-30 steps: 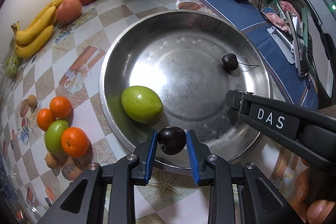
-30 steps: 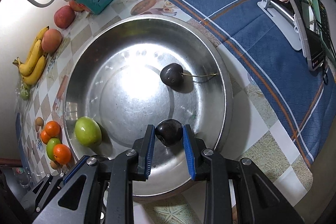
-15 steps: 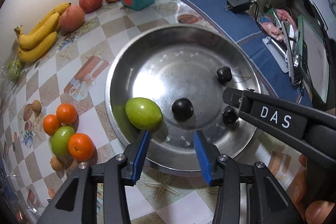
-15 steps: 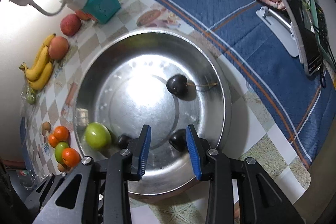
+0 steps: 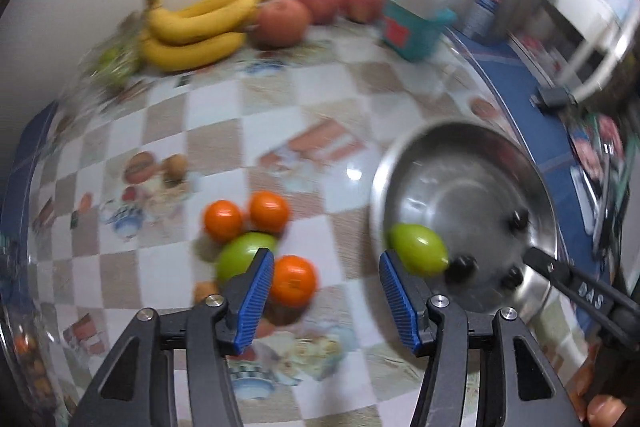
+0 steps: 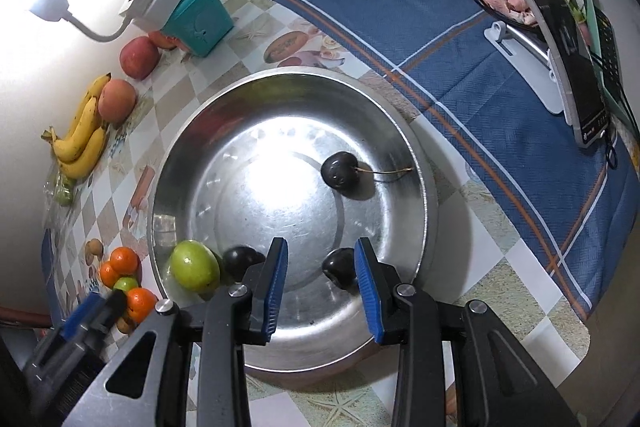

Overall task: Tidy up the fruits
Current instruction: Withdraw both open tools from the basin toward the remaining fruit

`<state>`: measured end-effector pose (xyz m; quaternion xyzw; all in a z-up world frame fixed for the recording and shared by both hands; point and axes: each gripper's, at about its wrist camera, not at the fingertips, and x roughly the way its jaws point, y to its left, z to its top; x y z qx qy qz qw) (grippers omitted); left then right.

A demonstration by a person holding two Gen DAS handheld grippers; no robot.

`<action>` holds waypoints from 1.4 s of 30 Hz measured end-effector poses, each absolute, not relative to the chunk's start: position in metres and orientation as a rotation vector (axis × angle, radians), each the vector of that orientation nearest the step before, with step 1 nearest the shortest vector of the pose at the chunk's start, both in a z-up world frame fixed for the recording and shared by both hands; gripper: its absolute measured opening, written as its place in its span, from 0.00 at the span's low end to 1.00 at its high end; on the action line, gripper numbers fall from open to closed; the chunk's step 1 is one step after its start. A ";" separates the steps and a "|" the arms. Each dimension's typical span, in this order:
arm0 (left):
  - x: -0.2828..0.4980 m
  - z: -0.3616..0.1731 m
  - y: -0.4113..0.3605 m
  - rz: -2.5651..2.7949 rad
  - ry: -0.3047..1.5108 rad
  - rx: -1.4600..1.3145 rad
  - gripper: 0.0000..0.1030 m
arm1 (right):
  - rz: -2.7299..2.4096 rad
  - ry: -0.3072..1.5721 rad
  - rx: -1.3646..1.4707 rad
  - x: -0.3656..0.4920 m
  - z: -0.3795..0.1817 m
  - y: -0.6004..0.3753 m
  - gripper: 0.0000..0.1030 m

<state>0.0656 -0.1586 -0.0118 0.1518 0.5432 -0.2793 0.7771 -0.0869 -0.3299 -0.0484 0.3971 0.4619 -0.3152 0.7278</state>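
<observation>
Steel bowl already collects the fruit: three dark cherries, one with a stem at 1 o'clock, and a green fruit at 8 o'clock. The right hand-held gripper hangs spread over a cherry, not pinching it. The left hand-held gripper, its jaws just opening and empty, hovers near the oranges on the surface, probably the next to sort.

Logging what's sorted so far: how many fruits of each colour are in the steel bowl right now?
Dark cherries: 3
Green fruit: 1
Total in the steel bowl: 4
</observation>
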 end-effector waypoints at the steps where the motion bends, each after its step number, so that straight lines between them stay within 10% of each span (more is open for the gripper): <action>1: 0.072 -0.011 -0.150 -0.586 1.182 0.298 0.57 | -0.690 1.020 0.865 -0.085 -0.047 -0.328 0.34; 13: 0.101 -0.001 -0.106 -0.464 1.177 0.186 0.69 | -0.630 1.025 0.759 -0.066 -0.034 -0.307 0.35; 20: 0.104 -0.016 -0.105 -0.408 1.205 0.219 0.98 | -0.605 1.077 0.691 -0.052 -0.041 -0.297 0.70; 42: 0.108 -0.032 -0.103 -0.363 1.229 0.243 1.00 | -0.635 1.075 0.600 -0.047 -0.041 -0.291 0.99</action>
